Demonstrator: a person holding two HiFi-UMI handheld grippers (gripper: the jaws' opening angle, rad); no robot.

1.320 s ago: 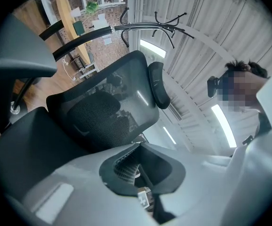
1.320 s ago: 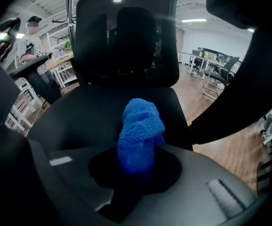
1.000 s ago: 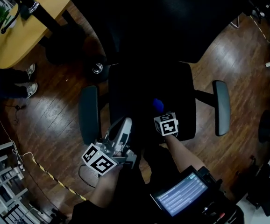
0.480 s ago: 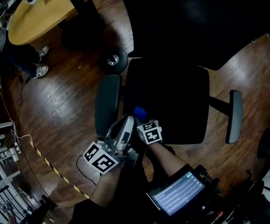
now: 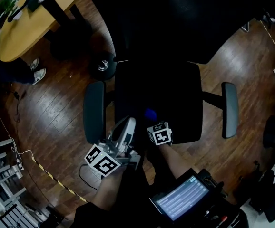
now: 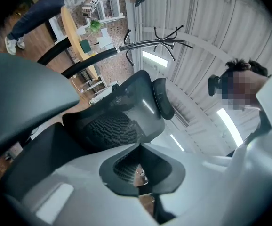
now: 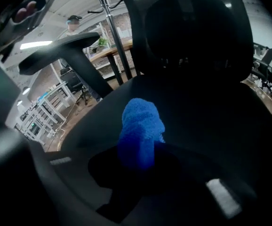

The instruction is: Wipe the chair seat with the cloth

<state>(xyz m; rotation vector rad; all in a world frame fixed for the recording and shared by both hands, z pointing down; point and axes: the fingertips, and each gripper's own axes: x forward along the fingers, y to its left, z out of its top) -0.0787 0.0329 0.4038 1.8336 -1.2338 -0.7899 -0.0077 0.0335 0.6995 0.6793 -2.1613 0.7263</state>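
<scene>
A black office chair fills the head view, its seat (image 5: 175,87) between two grey armrests (image 5: 93,112). A blue cloth (image 5: 150,114) is bunched on the front part of the seat, left of the middle. My right gripper (image 5: 152,122) is shut on that cloth (image 7: 140,131), which sticks out past the jaws and presses on the dark seat (image 7: 211,112). My left gripper (image 5: 129,123) hovers at the seat's front left corner, beside the left armrest. In its own view the left gripper (image 6: 140,145) is shut on nothing and points up at the chair back (image 6: 122,112).
A wooden table (image 5: 28,27) stands at the upper left, with a person's shoes (image 5: 35,70) below it. A chair castor (image 5: 103,65) sits behind the seat. A lit tablet (image 5: 178,201) hangs at my front. A taped cable (image 5: 47,177) crosses the wooden floor on the left.
The right gripper swept the cloth left across the front of the seat, then came partway back toward the middle. The left gripper stayed by the front left corner.
</scene>
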